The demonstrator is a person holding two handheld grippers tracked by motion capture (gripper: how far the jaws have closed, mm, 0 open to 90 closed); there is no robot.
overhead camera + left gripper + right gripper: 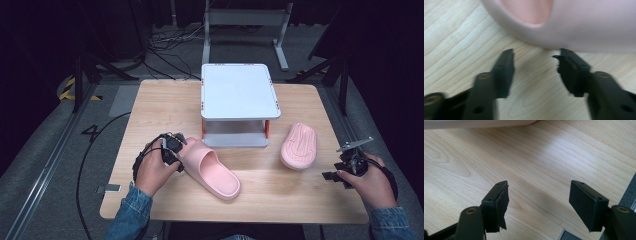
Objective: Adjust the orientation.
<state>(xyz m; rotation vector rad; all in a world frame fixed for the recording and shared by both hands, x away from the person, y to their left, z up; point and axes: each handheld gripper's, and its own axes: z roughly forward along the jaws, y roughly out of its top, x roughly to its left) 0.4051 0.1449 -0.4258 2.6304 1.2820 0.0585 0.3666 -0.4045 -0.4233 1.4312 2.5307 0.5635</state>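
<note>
On the wooden table (150, 107), an upright pink slipper (212, 172) lies just beyond the spread left gripper (535, 58), its ribbed insole plain up close; right gripper (539, 190) gapes wide too.

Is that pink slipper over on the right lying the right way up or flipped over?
Flipped over. The right slipper shows its ridged sole facing up on the table, while the other slipper shows its strap and open footbed.

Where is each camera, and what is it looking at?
High view: above the table, looking down at two slippers, a shelf, both hands.
Left gripper view: on the left gripper, open jaws facing the upright slipper.
Right gripper view: on the right gripper, open jaws over bare wood.
High and left views share the upright slipper.
</note>
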